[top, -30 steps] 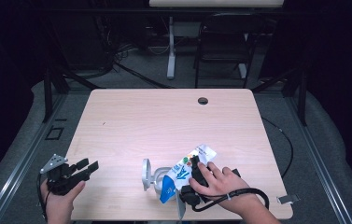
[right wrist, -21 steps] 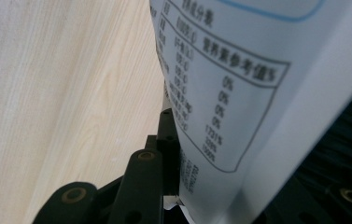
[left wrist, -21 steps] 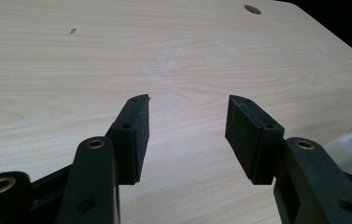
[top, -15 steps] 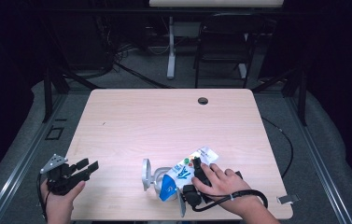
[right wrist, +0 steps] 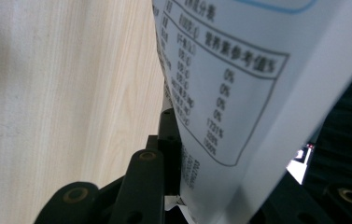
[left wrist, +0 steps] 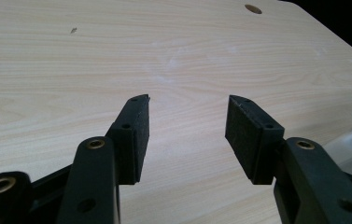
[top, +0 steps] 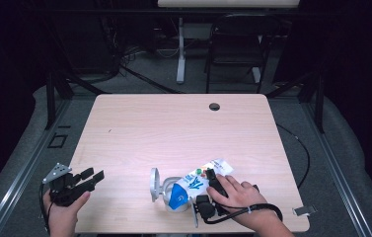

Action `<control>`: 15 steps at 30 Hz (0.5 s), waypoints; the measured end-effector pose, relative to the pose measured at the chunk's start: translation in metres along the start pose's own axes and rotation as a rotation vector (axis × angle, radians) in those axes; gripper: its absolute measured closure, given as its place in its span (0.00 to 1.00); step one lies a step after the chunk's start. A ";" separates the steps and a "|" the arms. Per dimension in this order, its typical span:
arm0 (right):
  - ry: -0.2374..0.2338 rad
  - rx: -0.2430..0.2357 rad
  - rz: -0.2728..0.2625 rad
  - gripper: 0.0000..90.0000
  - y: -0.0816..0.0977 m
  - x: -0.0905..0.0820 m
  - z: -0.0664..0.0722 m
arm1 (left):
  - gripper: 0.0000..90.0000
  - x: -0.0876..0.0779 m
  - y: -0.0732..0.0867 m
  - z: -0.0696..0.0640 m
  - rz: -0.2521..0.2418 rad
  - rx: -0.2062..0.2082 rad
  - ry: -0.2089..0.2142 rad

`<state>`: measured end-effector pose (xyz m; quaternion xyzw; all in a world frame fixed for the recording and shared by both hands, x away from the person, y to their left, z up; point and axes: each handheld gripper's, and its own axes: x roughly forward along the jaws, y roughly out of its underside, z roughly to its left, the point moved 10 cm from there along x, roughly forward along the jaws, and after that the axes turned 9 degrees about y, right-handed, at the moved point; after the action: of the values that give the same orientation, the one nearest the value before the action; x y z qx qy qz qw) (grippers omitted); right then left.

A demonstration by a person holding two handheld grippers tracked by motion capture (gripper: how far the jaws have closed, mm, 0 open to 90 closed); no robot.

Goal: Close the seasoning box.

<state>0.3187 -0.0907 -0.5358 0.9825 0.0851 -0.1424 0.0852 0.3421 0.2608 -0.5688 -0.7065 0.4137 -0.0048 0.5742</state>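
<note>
The right gripper (top: 208, 190) is clamped on the white bag (top: 193, 183), tipping it toward 9 o'clock at the metal cup (top: 166, 190). The bag has hardly moved, so pouring looks slow. The left gripper (top: 91, 178) waits with jaws apart.

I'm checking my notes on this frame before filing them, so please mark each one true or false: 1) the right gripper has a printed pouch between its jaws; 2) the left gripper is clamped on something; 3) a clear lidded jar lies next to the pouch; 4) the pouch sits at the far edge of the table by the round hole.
1) The right gripper has the printed pouch between its jaws. True; the right gripper view shows its nutrition table.
2) The left gripper is clamped on something. False: its jaws stand apart over bare table.
3) A clear jar lies beside the pouch. True.
4) The pouch sits by the round hole. False: it lies at the near edge.
</note>
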 end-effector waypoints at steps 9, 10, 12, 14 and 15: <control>-0.016 0.068 -0.012 0.86 -0.001 -0.002 0.002 | 0.56 0.001 0.001 0.001 0.000 -0.002 -0.002; -0.017 0.074 -0.014 0.86 -0.001 -0.002 0.002 | 0.56 0.001 0.001 0.000 0.000 -0.002 -0.002; -0.015 0.079 -0.014 0.86 -0.001 -0.002 0.002 | 0.56 0.001 0.001 0.000 -0.001 -0.002 -0.002; -0.015 0.092 -0.019 0.87 -0.002 -0.003 0.003 | 0.56 0.001 0.000 0.001 -0.003 -0.003 -0.002; -0.015 0.092 -0.019 0.87 -0.002 -0.003 0.003 | 0.56 0.001 0.000 0.001 -0.003 -0.003 -0.002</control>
<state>0.3151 -0.0900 -0.5382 0.9834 0.0872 -0.1545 0.0392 0.3427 0.2608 -0.5698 -0.7079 0.4119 -0.0045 0.5737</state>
